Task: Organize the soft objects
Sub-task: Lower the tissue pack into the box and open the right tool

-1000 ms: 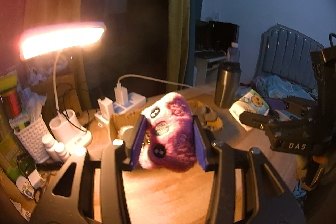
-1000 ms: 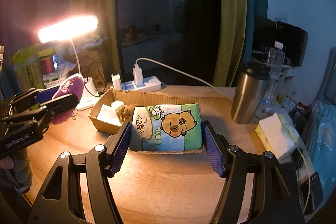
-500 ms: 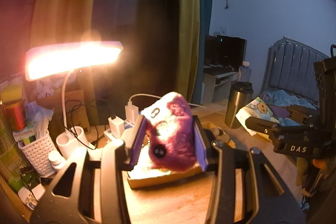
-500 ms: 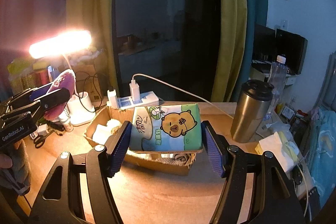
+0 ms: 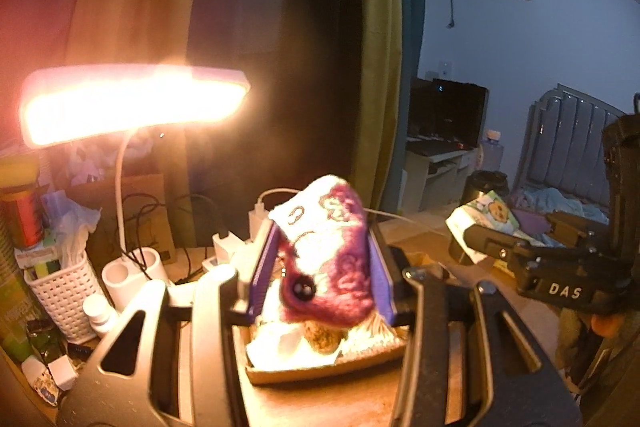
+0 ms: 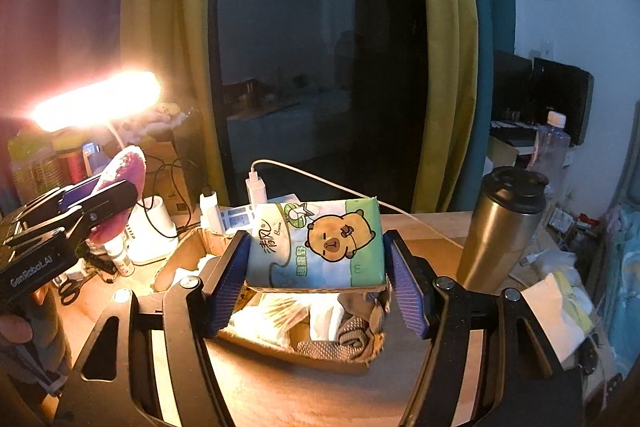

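Note:
My left gripper [image 5: 322, 267] is shut on a purple and white plush toy [image 5: 328, 251] and holds it in the air above a shallow cardboard box [image 5: 320, 371]. The toy also shows in the right wrist view [image 6: 120, 187]. My right gripper [image 6: 316, 267] is shut on a tissue pack with a capybara print [image 6: 316, 243], held above the same box [image 6: 320, 359]. The box holds white tissues, a brown soft item and grey cloth. The right gripper and its pack show at the right of the left wrist view [image 5: 488, 223].
A lit desk lamp [image 5: 132, 107] stands at the left with a white basket [image 5: 64, 299] and small bottles. A power strip with chargers [image 6: 240, 215] lies behind the box. A steel tumbler [image 6: 500, 227] and a tissue pack [image 6: 556, 311] are at the right.
Both grippers have risen with their loads and now look down into the box from higher up. Both grips are unchanged.

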`<state>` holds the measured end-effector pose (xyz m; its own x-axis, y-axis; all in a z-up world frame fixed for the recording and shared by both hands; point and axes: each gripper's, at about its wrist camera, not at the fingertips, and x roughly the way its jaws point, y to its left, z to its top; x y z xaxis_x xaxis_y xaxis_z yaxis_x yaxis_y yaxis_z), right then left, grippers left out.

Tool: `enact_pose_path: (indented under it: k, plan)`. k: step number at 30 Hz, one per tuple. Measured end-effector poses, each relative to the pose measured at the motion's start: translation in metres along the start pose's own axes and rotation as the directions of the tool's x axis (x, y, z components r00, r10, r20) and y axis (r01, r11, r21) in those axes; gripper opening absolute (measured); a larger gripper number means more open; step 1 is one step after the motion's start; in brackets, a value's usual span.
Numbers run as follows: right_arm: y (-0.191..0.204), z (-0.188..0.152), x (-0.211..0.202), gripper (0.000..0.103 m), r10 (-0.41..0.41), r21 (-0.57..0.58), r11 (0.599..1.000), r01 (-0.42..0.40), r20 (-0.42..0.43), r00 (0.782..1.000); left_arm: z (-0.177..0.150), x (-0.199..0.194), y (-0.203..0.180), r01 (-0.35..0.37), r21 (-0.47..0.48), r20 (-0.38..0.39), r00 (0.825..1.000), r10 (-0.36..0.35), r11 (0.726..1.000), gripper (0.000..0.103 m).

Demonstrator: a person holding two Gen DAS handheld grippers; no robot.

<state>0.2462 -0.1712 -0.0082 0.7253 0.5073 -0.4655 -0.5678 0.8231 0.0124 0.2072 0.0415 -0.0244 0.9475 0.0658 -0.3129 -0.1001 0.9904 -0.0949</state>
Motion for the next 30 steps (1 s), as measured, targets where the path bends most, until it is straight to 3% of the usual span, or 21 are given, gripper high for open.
enact_pose_path:
  k: [16,26,30]
  plan:
    - [-0.007,-0.007,0.064,0.07,0.049,0.057,0.997,-0.047,-0.02,0.999,-0.022,0.057,0.013,0.017,-0.025,-0.045,0.999,-0.018,1.0,0.044]
    - [-0.006,-0.019,0.103,0.07,0.064,0.076,0.995,-0.057,-0.083,0.995,-0.039,0.079,0.02,0.03,-0.061,-0.097,0.995,-0.036,0.998,0.045]
    - [-0.003,-0.026,0.118,0.084,0.068,0.074,0.995,-0.06,-0.112,0.991,-0.043,0.082,0.021,0.032,-0.065,-0.11,0.993,-0.039,0.997,0.045]
